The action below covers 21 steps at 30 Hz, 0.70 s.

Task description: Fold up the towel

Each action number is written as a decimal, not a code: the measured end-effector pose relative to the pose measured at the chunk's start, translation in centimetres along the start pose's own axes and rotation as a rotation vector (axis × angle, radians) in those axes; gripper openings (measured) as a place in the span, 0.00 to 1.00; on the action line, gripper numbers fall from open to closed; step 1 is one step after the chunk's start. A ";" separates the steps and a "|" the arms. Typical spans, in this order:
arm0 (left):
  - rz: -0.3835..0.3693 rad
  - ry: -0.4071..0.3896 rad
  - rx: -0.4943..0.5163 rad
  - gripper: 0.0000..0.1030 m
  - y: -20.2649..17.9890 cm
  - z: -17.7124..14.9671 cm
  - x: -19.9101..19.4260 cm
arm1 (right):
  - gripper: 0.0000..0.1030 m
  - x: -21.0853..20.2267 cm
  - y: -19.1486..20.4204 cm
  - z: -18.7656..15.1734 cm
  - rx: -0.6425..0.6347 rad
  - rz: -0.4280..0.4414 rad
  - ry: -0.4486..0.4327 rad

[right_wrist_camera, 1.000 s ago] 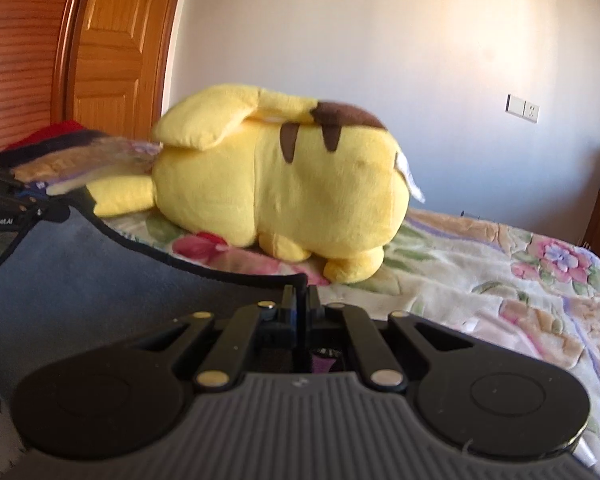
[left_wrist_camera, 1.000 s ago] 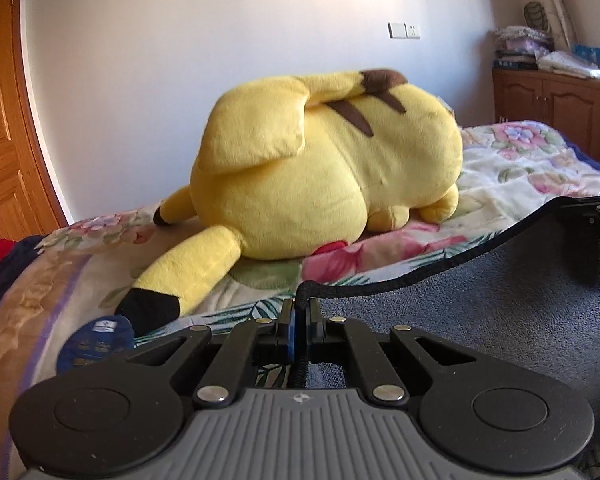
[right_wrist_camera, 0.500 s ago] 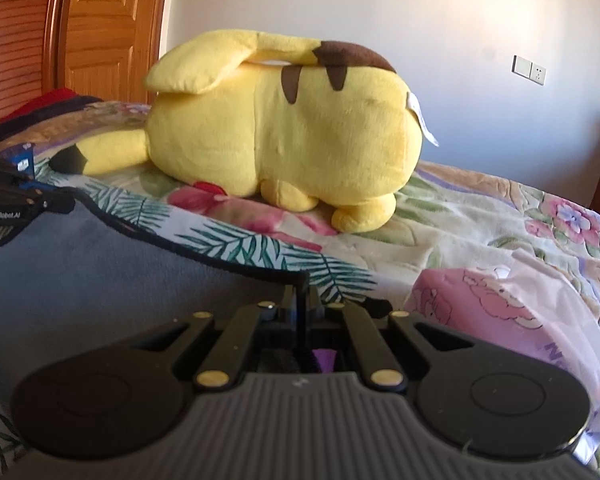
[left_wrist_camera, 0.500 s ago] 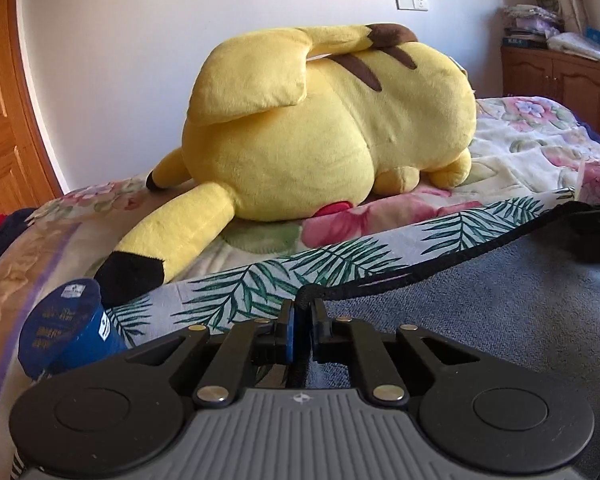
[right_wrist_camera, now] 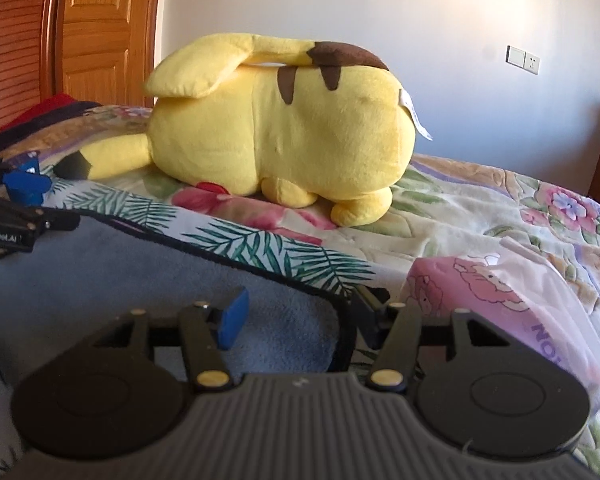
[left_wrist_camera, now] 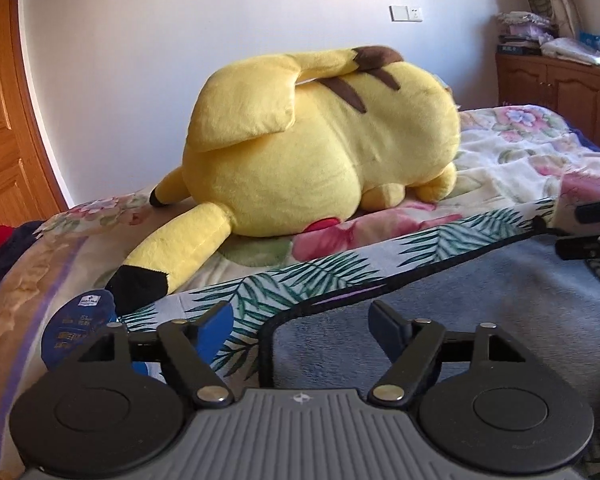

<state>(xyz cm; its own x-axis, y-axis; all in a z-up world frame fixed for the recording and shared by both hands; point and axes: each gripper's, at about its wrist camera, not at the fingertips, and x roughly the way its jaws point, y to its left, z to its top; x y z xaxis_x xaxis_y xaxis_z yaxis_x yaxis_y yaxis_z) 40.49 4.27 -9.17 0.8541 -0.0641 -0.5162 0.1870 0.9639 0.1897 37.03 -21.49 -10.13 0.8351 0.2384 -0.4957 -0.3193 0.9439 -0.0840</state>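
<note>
The left gripper point(left_wrist_camera: 302, 326) has its fingers spread wide and holds nothing; the grey-blue towel point(left_wrist_camera: 480, 300) lies flat on the bed point(left_wrist_camera: 512, 160), its dark-edged corner between the fingers. The right gripper point(right_wrist_camera: 296, 314) is likewise spread and empty-handed, the towel's other corner point(right_wrist_camera: 342, 312) between its fingers. Beyond both sets of fingers lies a yellow plush toy point(left_wrist_camera: 324, 152), past the towel's leaf-printed side point(left_wrist_camera: 300, 280).

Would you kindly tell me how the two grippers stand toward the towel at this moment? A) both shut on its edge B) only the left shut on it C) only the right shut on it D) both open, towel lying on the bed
D: the left gripper and right gripper both show spread fingers, and the towel lies flat on the bed.
</note>
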 end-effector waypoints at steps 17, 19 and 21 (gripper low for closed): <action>-0.019 -0.020 -0.036 0.86 -1.8 1.1 -9.9 | 0.56 -8.1 1.0 2.1 0.088 0.034 -0.003; -0.018 -0.018 -0.033 0.86 -2.0 1.4 -11.1 | 0.56 -9.3 1.0 2.5 0.091 0.031 -0.011; -0.018 -0.017 -0.038 0.86 -2.1 1.5 -12.3 | 0.56 -10.4 1.0 2.8 0.097 0.027 -0.015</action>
<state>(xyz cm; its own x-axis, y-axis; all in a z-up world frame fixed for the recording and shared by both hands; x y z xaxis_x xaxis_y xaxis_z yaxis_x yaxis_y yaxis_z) 30.35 2.68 -2.00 0.8587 -0.0856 -0.5053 0.1841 0.9717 0.1482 29.23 -22.40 -2.64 0.8337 0.2672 -0.4833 -0.2980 0.9545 0.0136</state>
